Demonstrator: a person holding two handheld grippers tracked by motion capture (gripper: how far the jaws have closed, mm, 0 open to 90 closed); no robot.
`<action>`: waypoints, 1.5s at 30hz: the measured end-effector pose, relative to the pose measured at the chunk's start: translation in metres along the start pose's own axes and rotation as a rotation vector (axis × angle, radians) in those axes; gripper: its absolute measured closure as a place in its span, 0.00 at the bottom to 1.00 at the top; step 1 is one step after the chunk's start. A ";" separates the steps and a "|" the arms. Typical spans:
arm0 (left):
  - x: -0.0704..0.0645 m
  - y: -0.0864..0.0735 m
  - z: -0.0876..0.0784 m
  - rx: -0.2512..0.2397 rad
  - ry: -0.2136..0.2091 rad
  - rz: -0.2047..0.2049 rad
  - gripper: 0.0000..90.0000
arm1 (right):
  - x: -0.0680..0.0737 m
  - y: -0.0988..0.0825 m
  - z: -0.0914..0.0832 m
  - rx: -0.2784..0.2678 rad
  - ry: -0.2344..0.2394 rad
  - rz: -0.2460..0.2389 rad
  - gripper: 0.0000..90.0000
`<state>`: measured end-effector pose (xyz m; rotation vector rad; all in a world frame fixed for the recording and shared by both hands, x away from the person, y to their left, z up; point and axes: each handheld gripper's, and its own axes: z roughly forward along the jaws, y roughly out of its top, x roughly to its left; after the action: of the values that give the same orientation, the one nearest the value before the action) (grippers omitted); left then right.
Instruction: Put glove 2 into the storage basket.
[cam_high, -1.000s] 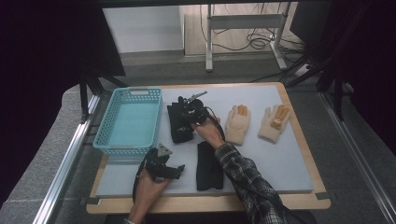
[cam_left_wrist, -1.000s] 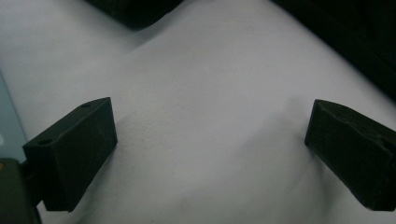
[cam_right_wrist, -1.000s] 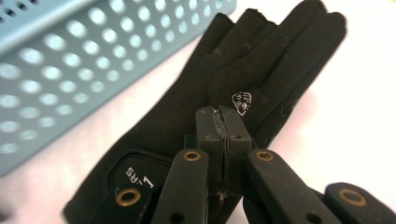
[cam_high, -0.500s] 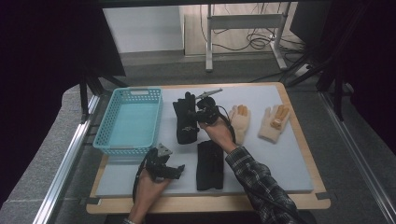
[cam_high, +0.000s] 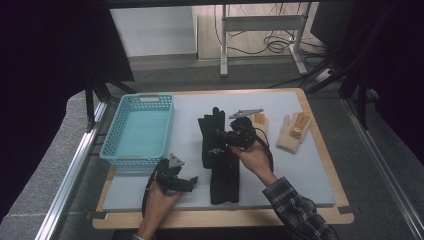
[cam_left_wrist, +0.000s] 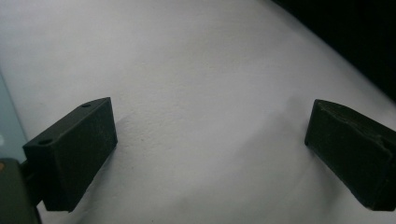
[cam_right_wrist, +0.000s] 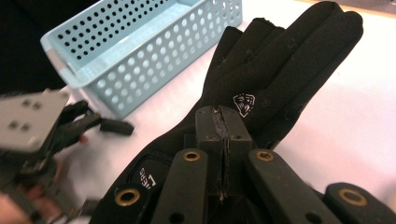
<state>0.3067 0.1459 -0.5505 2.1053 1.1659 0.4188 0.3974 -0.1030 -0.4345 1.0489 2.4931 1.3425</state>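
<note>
We should keep the thin cuff pinched firmly and carry the black neoprene glove (cam_right_wrist: 280, 88) clear of its twin before swinging toward the perforated light-blue plastic basket (cam_high: 140, 130) at the board's left edge. Right gripper (cam_high: 235, 137) is clenched on it mid-board; left gripper (cam_high: 182, 182) rests released near the front edge.

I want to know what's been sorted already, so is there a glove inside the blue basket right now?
No, the blue basket holds nothing in the high view, while the black gloves and the tan gloves lie on the mat beside it.
</note>
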 end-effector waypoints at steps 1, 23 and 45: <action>0.000 0.000 0.000 0.000 0.000 0.000 0.03 | 0.002 -0.005 -0.005 0.000 -0.005 0.001 0.97; 0.000 0.000 0.000 0.002 -0.001 0.002 0.03 | 0.033 -0.080 -0.042 -0.007 -0.033 0.066 0.97; 0.000 0.000 0.000 -0.002 0.000 -0.002 0.03 | 0.009 -0.100 -0.039 0.012 -0.106 -0.027 0.71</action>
<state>0.3066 0.1458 -0.5506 2.1026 1.1670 0.4194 0.3235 -0.1606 -0.4867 1.0553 2.4328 1.2321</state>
